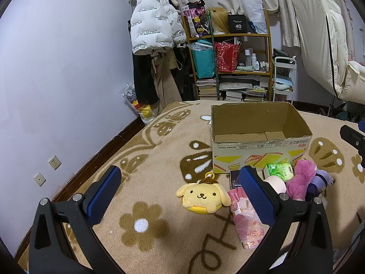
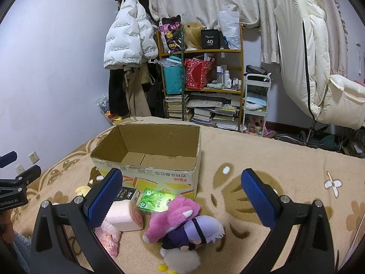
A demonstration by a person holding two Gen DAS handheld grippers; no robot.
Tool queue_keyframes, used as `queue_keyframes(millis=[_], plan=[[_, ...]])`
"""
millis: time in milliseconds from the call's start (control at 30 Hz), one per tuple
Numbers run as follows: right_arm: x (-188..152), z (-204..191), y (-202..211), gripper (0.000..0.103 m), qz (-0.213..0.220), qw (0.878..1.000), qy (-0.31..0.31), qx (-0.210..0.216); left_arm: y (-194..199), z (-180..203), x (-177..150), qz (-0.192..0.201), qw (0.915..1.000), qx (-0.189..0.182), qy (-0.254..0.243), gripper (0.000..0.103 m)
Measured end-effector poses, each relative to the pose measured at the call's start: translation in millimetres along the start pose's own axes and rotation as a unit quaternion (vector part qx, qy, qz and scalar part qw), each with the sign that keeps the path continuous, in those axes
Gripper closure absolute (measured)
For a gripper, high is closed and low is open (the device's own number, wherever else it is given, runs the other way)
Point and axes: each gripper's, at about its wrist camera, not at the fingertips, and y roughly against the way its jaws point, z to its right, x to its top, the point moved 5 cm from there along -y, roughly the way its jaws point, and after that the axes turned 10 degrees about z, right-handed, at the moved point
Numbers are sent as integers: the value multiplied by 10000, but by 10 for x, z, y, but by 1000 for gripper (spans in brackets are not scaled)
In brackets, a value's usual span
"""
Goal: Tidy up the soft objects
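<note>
An open, empty cardboard box (image 1: 260, 157) (image 2: 159, 178) stands on the patterned blanket. In front of it lie a yellow dog plush (image 1: 203, 196), a pink plush (image 1: 298, 180) (image 2: 171, 214), a purple-haired doll (image 2: 196, 230) (image 1: 319, 180), a pink roll-cake pillow (image 2: 124, 217) (image 1: 277, 183), a green tissue pack (image 2: 157, 199) (image 1: 279, 169), a dark box (image 2: 126, 193) (image 1: 235, 179) and a pink plastic bag (image 1: 247, 223) (image 2: 109, 237). My left gripper (image 1: 180, 182) is open above the blanket, the yellow plush between its fingers. My right gripper (image 2: 182, 189) is open, over the pink plush and doll.
The beige blanket (image 1: 159, 228) (image 2: 285, 159) covers the bed. Behind are a shelf (image 1: 228, 57) (image 2: 200, 73) with bags and books, hanging coats (image 1: 152, 22), a white cart (image 2: 255, 100) and a white chair (image 2: 319, 68). The wall (image 1: 57, 68) is on the left.
</note>
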Motion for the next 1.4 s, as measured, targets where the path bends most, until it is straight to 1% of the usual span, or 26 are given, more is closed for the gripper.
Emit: queue_keyframes(millis=[1200,1400], plan=[[2,13,-2,0,1,10000,8,-19,-5,12,-6,-1,10000,27,-24,1],[1,2,10,0,4,10000,10,4,-56,-48,-28,-54,10000,72,-36,1]])
